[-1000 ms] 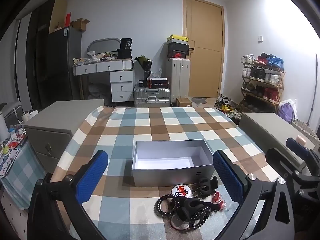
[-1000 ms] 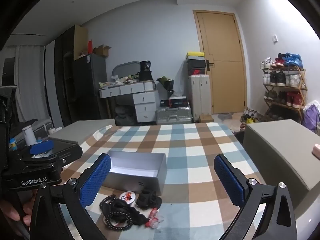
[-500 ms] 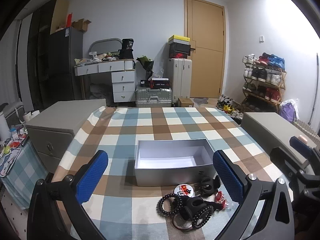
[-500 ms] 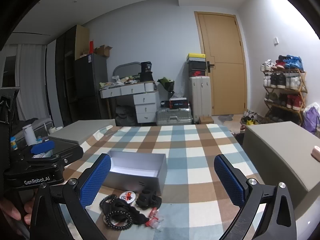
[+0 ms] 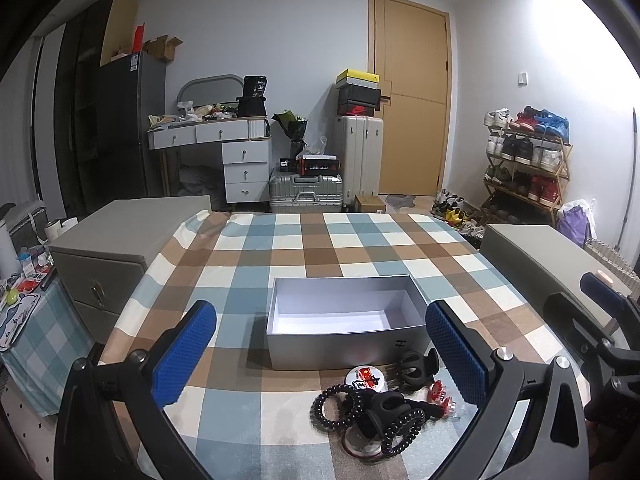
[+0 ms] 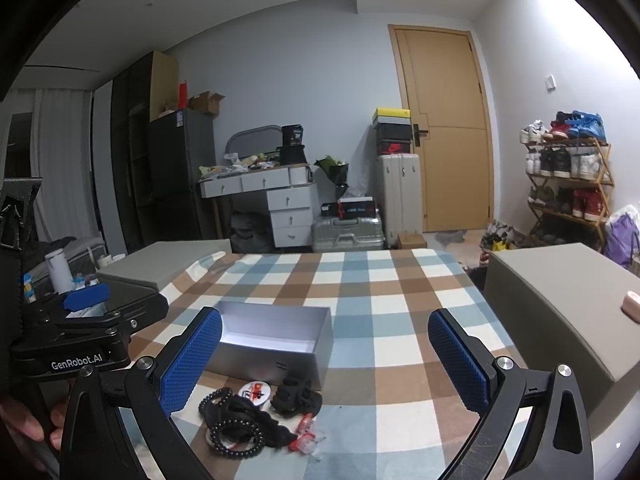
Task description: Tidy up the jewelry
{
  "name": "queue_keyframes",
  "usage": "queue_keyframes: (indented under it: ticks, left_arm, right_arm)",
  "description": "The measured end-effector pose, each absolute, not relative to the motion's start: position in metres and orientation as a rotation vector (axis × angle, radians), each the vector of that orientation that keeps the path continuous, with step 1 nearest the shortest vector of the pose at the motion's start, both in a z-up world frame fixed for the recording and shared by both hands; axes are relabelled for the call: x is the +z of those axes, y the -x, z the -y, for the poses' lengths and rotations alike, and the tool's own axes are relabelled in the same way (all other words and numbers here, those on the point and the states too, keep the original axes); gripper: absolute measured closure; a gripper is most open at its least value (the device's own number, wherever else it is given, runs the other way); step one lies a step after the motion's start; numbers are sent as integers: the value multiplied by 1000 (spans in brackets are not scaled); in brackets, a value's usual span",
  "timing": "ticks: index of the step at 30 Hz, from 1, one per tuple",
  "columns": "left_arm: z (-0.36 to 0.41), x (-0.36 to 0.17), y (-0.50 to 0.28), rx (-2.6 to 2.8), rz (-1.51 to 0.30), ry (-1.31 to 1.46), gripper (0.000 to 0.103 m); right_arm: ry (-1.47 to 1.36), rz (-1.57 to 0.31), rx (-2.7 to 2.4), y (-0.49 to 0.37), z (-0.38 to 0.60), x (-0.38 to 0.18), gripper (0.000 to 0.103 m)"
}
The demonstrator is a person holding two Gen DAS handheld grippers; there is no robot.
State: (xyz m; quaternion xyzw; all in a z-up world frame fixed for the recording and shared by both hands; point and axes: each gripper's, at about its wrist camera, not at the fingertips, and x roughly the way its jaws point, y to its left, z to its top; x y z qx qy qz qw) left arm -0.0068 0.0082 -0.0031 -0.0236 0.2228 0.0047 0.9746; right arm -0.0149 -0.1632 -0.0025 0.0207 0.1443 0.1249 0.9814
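An empty silver box (image 5: pixel 344 320) sits open on the checkered tablecloth (image 5: pixel 320 244); it also shows in the right wrist view (image 6: pixel 272 344). In front of it lies a pile of jewelry (image 5: pixel 384 404): black bead bracelets, a black hair claw, a round badge and a small red clip, also in the right wrist view (image 6: pixel 260 412). My left gripper (image 5: pixel 320 352) is open and empty, held above the table before the box. My right gripper (image 6: pixel 324 356) is open and empty, to the right of the pile.
Grey cabinets flank the table on the left (image 5: pixel 116 236) and right (image 5: pixel 536 248). A small pink object (image 6: pixel 631 307) lies on the right cabinet. Suitcases, a desk, a shoe rack and a door stand behind.
Both views have drifted slightly; the box and pile sit a little further right in the left wrist view. Both grippers stay open. Nothing was picked up.
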Motion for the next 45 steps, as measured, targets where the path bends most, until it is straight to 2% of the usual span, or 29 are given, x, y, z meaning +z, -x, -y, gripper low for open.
queue_keyframes:
  ticks: [45]
  left_arm:
    - [-12, -15, 6, 11, -477, 70, 1]
  right_arm:
    - [-14, -293, 293, 18, 154, -11, 0]
